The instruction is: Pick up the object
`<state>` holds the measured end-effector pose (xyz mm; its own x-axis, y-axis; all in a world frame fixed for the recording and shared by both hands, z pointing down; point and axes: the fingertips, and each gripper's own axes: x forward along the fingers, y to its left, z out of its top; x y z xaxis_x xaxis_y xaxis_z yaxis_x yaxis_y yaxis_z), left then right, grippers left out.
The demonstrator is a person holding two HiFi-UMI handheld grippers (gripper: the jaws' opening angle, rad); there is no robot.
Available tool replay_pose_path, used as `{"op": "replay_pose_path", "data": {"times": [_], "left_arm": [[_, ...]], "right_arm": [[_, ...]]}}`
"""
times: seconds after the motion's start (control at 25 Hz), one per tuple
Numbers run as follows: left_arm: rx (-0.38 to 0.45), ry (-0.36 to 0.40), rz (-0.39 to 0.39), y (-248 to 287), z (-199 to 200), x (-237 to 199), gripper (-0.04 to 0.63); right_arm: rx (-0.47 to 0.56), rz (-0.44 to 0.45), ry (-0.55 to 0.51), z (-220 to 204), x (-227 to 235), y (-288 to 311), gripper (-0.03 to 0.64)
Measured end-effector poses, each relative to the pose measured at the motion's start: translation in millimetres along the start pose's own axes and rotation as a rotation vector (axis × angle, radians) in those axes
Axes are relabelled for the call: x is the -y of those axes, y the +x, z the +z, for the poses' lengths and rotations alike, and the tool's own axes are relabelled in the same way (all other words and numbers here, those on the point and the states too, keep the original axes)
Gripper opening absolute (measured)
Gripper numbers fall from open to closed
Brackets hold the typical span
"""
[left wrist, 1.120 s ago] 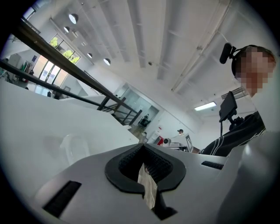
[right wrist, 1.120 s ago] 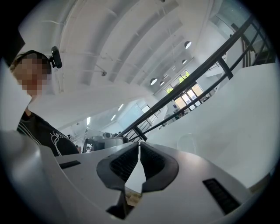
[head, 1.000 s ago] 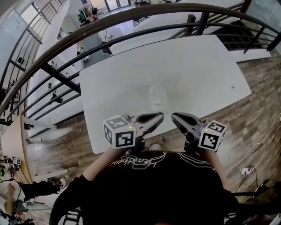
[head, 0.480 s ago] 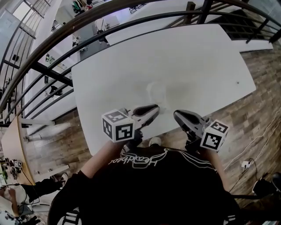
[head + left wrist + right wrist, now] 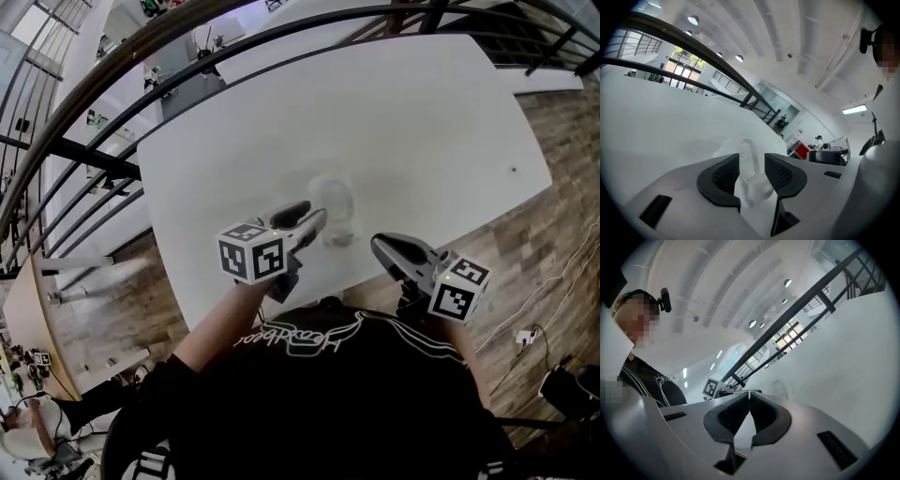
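Over the white table, your left gripper has just been opening its jaws and stands released. The clear cup sits just ahead in their gap, untouched by the pads. Centre it, ease forward, then close gently. Your right gripper, off to its right, is clenched empty.

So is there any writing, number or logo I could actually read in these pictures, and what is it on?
On the black shirt: white script lettering, upside down in the head view and too curly to read for sure.
On the left marker cube and right marker cube: black-and-white square codes, no letters or numbers.
On the white table and clear object: no print visible.
Nothing else is legible.
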<state>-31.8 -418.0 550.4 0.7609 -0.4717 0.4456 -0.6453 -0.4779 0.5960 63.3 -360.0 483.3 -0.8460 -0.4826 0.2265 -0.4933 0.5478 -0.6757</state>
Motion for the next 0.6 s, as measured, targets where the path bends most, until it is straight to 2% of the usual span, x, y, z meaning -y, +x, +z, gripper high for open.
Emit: {"op": "replay_pose_path", "data": {"times": [0.2,0.6], "left_arm": [[-0.079,-0.067,0.035,16,-15,-31,0.158],[-0.119,-0.135,0.028,37,-27,-42,0.158]], "right_arm": [[-0.015,0.002,0.011,-2,9,12,0.02],[-0.018,-0.011,0.022,-5,12,12,0.02]]}}
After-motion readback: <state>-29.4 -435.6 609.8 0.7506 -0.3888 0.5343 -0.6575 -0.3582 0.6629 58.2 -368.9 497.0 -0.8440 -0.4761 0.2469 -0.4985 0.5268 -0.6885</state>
